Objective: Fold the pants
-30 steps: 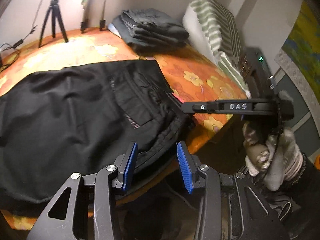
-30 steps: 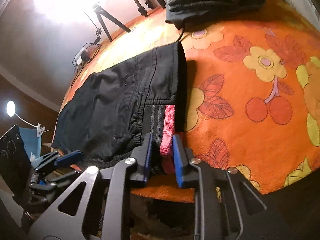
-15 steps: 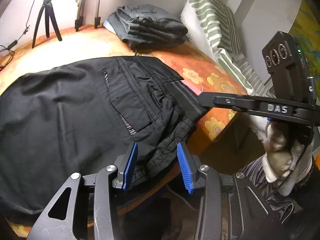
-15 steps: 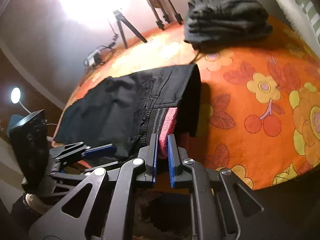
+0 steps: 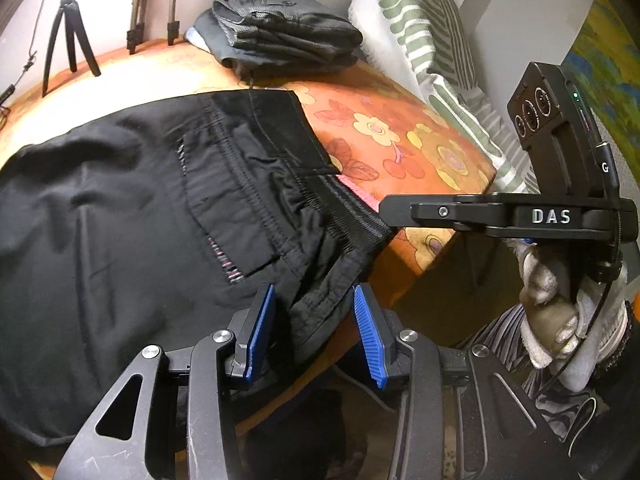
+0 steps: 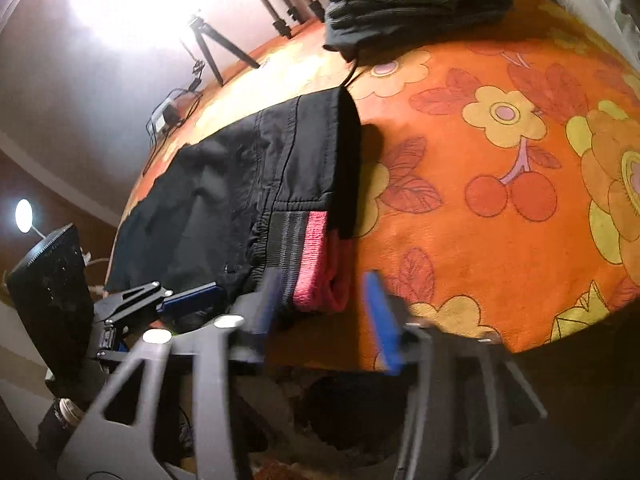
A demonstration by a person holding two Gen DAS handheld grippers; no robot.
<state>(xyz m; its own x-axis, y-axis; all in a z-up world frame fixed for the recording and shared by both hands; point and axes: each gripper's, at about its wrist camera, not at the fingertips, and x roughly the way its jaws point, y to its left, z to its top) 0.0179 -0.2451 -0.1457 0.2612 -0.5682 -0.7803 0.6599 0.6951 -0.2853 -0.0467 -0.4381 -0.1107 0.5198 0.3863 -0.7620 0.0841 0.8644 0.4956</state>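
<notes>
Black pants lie spread on the orange floral bedcover, their waist end with its pink-edged elastic waistband at the bed's near edge. My right gripper is opening, its blue pads blurred. The waistband sits between the pads but they do not press on it. From the left wrist view the right gripper shows side-on at the waistband, with a gloved hand on its handle. My left gripper stands open at the bed edge; a dark fold of the pants lies loosely between its pads.
A stack of folded dark clothes sits at the far side of the bed beside a green-striped pillow. A tripod stands beyond the bed under a bright lamp. The bed edge drops off just under both grippers.
The right gripper was shut on the pink waistband, holding it up; its jaws have now spread and the waistband rests on the bed. The left gripper has edged closer over the pants' edge.
</notes>
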